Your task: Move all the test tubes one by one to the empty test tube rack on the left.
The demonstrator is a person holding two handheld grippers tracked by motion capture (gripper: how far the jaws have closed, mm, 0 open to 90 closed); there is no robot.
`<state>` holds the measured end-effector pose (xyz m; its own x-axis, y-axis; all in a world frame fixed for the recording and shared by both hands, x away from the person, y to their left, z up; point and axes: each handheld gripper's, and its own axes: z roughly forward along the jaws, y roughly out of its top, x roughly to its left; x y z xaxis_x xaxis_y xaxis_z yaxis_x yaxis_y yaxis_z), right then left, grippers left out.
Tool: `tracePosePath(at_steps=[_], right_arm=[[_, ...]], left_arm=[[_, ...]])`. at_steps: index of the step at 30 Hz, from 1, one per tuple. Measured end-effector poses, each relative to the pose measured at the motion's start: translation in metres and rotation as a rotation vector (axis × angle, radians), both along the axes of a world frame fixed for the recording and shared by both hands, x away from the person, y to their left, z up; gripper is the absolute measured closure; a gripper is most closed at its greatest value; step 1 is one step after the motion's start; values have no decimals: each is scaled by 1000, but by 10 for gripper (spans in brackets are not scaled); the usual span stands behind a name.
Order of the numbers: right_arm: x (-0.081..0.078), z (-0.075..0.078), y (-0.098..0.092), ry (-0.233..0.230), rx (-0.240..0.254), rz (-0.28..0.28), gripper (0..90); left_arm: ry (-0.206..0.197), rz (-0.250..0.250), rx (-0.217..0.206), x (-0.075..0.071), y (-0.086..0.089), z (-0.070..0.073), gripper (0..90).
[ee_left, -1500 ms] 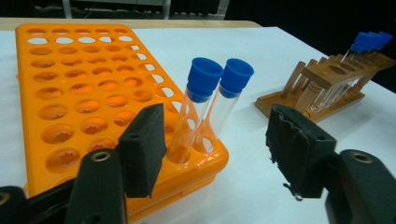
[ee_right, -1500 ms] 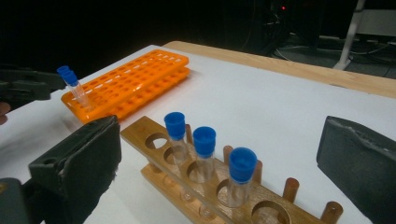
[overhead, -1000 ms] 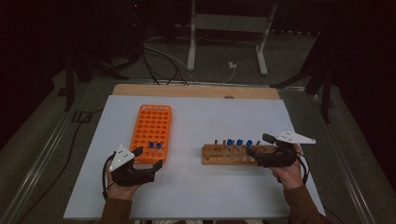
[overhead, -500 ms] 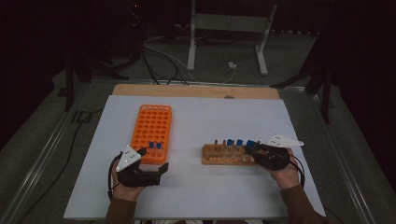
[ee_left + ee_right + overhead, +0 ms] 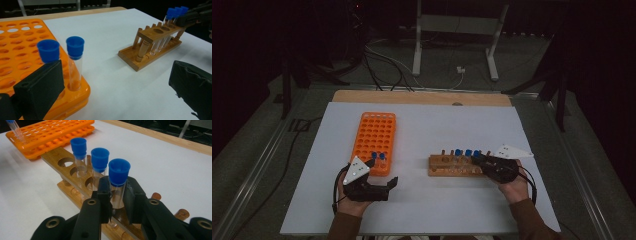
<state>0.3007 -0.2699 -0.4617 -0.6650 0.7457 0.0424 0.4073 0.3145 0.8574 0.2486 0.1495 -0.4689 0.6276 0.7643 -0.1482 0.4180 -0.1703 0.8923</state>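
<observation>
Three blue-capped tubes stand in a wooden rack (image 5: 72, 162) (image 5: 454, 165) (image 5: 150, 47). My right gripper (image 5: 117, 195) (image 5: 478, 161) is shut on the nearest tube (image 5: 119, 173), just under its cap, while the tube sits in its hole. The other two tubes (image 5: 100, 158) (image 5: 79, 147) stand beyond it. An orange rack (image 5: 374, 135) (image 5: 22, 47) holds two capped tubes (image 5: 75, 60) (image 5: 48, 51) at its near end. My left gripper (image 5: 387, 187) (image 5: 115, 92) is open beside that rack's near right corner, with nothing between its fingers.
The racks stand on a white sheet (image 5: 427, 130) laid over a table with a wooden strip (image 5: 422, 97) at its far edge. Cables and a metal stand's legs (image 5: 452, 45) lie on the floor beyond. White space runs between the two racks.
My right gripper has moved left to the wooden rack's end and shut on the end tube. The left gripper has drifted slightly right and nearer, staying open.
</observation>
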Motion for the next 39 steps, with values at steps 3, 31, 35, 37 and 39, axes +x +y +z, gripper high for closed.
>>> tracePosePath(at_steps=[3, 31, 35, 37, 39], right_arm=[[0, 0, 0, -4, -2, 1, 764], [-12, 46, -12, -71, 111, -26, 765], [-14, 51, -11, -84, 105, -22, 764], [-15, 52, -10, -87, 98, -26, 764], [-17, 56, -9, -92, 106, -20, 765]], left_arm=[[2, -11, 11, 1, -4, -2, 9], [-24, -96, 10, 1, -34, 1, 22], [-30, -103, 6, 1, -38, 3, 22], [-31, -111, 6, 1, -41, 4, 22], [-33, -119, 3, 2, -44, 4, 22]])
